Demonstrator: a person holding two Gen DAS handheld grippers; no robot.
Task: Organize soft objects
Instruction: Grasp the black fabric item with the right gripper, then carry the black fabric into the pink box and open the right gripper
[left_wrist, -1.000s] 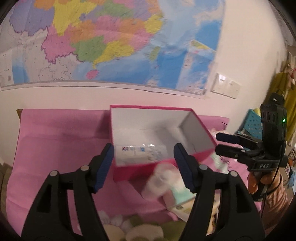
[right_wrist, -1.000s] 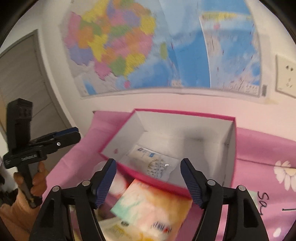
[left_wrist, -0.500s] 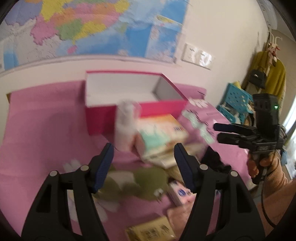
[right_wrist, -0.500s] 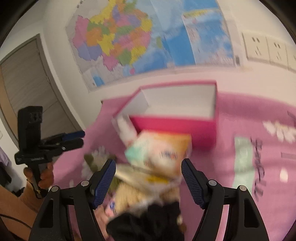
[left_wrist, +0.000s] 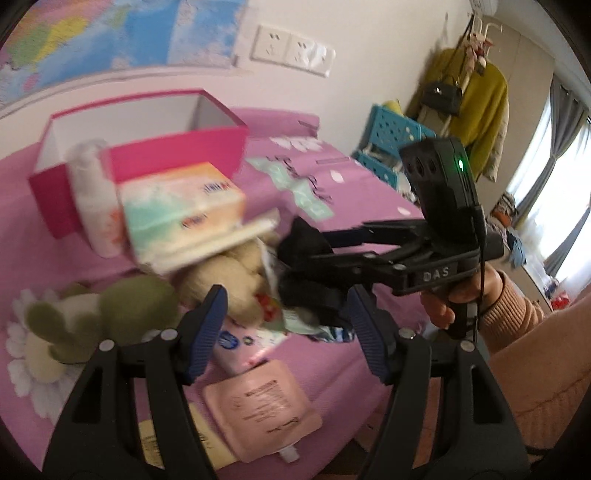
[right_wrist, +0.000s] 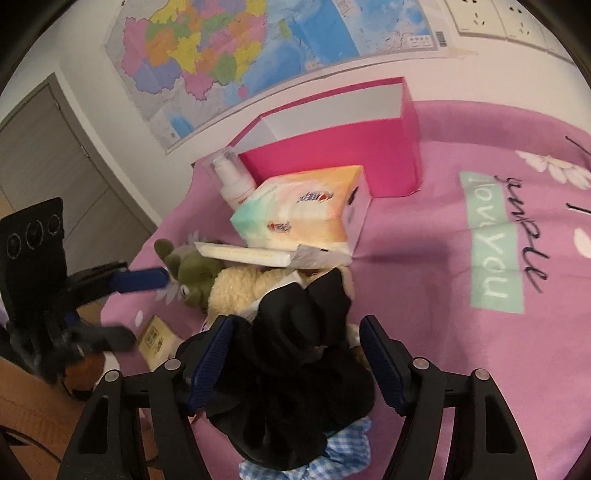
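the right gripper (right_wrist: 293, 354) is now dropping over the black scrunchie (right_wrist: 295, 373), jaws wide either side, having swung down from the pink box (right_wrist: 332, 155) ahead; the left gripper (left_wrist: 288, 332) is hovering wide, empty; picking is starting

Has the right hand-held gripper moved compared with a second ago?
Yes. The right hand-held gripper has pulled back and down from the pink box, which has shrunk toward the view's top, and its open fingers now straddle the black scrunchie.
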